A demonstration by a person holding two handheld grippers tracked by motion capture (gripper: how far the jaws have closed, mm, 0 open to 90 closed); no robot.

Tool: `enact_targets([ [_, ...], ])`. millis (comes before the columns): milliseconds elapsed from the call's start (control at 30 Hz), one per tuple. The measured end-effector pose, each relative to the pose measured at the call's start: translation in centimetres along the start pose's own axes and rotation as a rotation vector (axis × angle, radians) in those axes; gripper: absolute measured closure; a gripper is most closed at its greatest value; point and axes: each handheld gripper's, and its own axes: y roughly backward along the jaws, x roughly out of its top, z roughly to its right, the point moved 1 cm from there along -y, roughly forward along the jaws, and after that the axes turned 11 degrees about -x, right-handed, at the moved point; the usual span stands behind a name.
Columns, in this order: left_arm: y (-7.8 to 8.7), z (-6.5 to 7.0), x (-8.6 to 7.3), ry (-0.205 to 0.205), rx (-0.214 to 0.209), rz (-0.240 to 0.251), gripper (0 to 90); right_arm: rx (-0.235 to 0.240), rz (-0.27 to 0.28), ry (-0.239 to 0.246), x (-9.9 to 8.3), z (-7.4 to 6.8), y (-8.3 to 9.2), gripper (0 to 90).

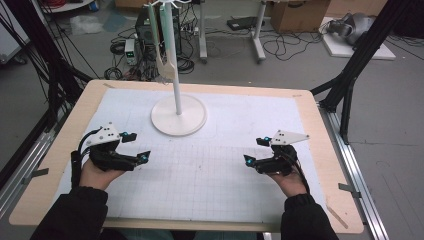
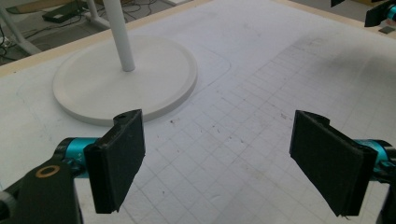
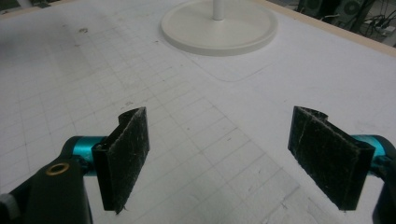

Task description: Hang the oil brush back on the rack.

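1. Jaws of both grippers stand wide apart, nothing between them. Left gripper (image 1: 136, 146) at the left of the gridded white mat (image 1: 225, 170); right gripper (image 1: 257, 151) at the right, both low over bare mat.
2. White stand (image 1: 178, 116) sits at centre, far side of the mat, well apart from both grippers. Round base flat on the mat, thin pole upright. A pale long-handled utensil (image 1: 162, 60) hangs from its top hooks; exact kind unclear.
3. Risk, as judged: a reach for the hanging piece could knock the pole and tip the stand, or swing the utensil off its hook.
4. Nothing stands between grippers and stand. Beyond the table: cables, a cardboard box (image 1: 295, 15), black frame legs.
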Motion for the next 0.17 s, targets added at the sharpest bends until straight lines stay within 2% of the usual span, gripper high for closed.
enact_targets([
  [167,0.18,-0.29,-0.61,0.008,0.022,0.005,18.7,0.003,-0.007,-0.007,-0.11,0.0,-0.13,19.2],
])
